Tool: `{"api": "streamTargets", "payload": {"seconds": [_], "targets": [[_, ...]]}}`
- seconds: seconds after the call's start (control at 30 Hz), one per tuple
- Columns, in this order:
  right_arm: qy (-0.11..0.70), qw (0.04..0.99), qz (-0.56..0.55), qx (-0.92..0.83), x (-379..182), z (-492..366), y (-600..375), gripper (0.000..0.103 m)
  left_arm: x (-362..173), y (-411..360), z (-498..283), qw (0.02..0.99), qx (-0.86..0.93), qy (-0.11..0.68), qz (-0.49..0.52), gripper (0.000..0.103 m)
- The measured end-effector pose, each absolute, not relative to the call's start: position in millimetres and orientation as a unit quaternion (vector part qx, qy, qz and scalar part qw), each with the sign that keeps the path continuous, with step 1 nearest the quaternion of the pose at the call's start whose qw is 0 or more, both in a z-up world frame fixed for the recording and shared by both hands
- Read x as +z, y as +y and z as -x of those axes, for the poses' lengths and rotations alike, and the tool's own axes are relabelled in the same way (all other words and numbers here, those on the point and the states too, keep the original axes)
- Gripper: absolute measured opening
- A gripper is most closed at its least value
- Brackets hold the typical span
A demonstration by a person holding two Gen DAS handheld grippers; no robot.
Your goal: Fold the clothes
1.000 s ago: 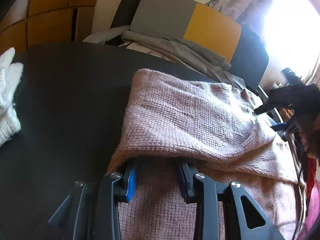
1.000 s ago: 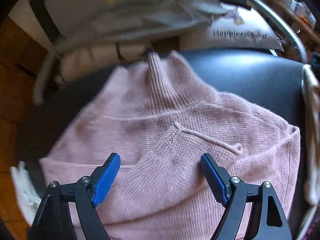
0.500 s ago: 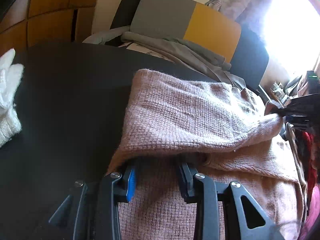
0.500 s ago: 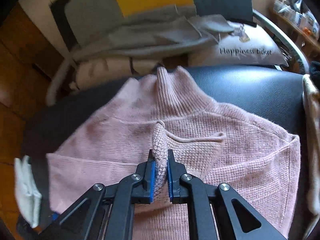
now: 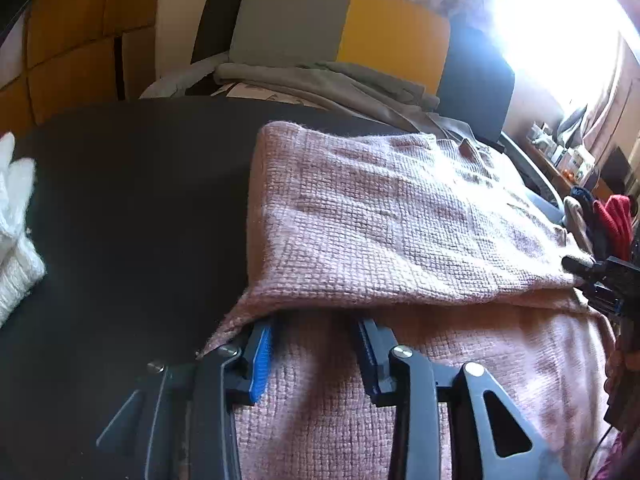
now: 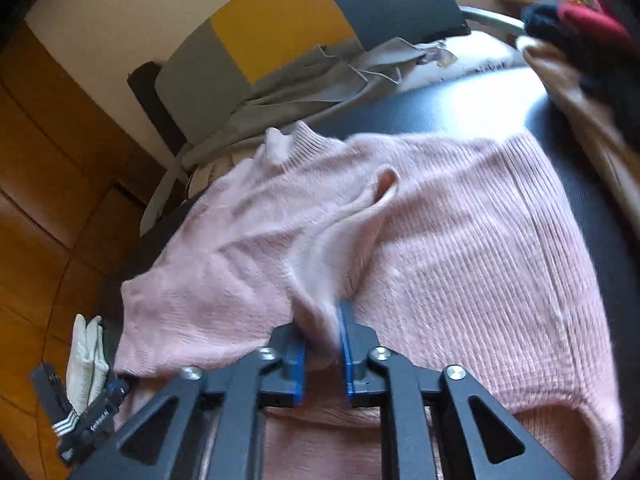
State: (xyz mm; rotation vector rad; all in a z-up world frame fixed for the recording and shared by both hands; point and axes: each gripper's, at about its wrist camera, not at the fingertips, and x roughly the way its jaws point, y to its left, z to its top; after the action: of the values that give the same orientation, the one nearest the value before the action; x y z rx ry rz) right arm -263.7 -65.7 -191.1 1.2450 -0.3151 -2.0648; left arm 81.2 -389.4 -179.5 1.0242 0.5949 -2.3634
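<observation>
A pink knit sweater (image 5: 400, 220) lies on the black table (image 5: 140, 208), its collar toward the far side. It also fills the right wrist view (image 6: 460, 260). My left gripper (image 5: 316, 344) rests on the sweater's near part with its jaws apart and its fingertips tucked under a folded-over layer. My right gripper (image 6: 322, 344) is shut on the sleeve (image 6: 332, 240) and holds it pulled across the body of the sweater. The right gripper shows at the right edge of the left wrist view (image 5: 600, 280).
A white knit item (image 5: 16, 232) lies at the table's left; it also shows in the right wrist view (image 6: 86, 360). A chair with grey clothes (image 5: 320, 76) stands behind the table. Dark and red garments (image 6: 580, 24) are piled at the right.
My right gripper closed on the sleeve and has drawn it toward the near right, over the sweater's body. The left gripper has stayed put.
</observation>
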Motion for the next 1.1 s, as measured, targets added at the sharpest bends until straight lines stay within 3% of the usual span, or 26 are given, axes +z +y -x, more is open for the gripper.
{"api": "streamTargets", "payload": {"seconds": [0.03, 0.1, 0.13, 0.27, 0.37, 0.43, 0.5, 0.6, 0.63, 0.67, 0.77, 0.8, 0.97, 1.1], "targets": [[-0.147, 0.354, -0.477, -0.791, -193, 265, -61, 0.037, -180, -388, -81, 0.248, -0.867, 0.215, -0.376, 0.036], [-0.174, 0.36, -0.469, -0.787, -193, 267, -58, 0.059, -180, -389, -82, 0.246, -0.867, 0.22, -0.373, 0.036], [-0.185, 0.361, -0.468, -0.785, -192, 268, -57, 0.062, -180, -389, -83, 0.244, -0.868, 0.224, -0.37, 0.036], [-0.217, 0.357, -0.474, -0.775, -200, 274, -56, 0.063, -185, -407, -99, 0.209, -0.869, 0.296, -0.337, 0.036], [-0.183, 0.366, -0.467, -0.784, -198, 271, -61, 0.064, -190, -423, -119, 0.176, -0.861, 0.369, -0.303, 0.036], [-0.162, 0.378, -0.467, -0.783, -196, 270, -65, 0.068, -193, -428, -132, 0.162, -0.858, 0.395, -0.286, 0.036], [-0.163, 0.387, -0.472, -0.775, -195, 271, -67, 0.08, -195, -429, -142, 0.153, -0.856, 0.41, -0.274, 0.036], [-0.16, 0.389, -0.479, -0.77, -195, 275, -71, 0.085, -189, -423, -142, 0.163, -0.864, 0.38, -0.287, 0.036], [-0.158, 0.39, -0.482, -0.768, -194, 277, -73, 0.084, -185, -419, -139, 0.165, -0.869, 0.364, -0.293, 0.036], [-0.153, 0.382, -0.483, -0.773, -193, 277, -73, 0.073, -181, -415, -135, 0.164, -0.874, 0.347, -0.299, 0.036], [-0.144, 0.36, -0.485, -0.784, -190, 279, -70, 0.023, -171, -406, -118, 0.159, -0.885, 0.305, -0.312, 0.036], [-0.144, 0.358, -0.486, -0.784, -188, 280, -68, 0.018, -167, -404, -112, 0.166, -0.888, 0.29, -0.316, 0.036], [-0.106, 0.357, -0.45, -0.812, -162, 277, -64, 0.018, -164, -402, -103, 0.236, -0.881, 0.256, -0.32, 0.036], [-0.1, 0.345, -0.444, -0.821, -161, 275, -55, 0.015, -178, -412, -115, 0.265, -0.86, 0.288, -0.328, 0.034]]}}
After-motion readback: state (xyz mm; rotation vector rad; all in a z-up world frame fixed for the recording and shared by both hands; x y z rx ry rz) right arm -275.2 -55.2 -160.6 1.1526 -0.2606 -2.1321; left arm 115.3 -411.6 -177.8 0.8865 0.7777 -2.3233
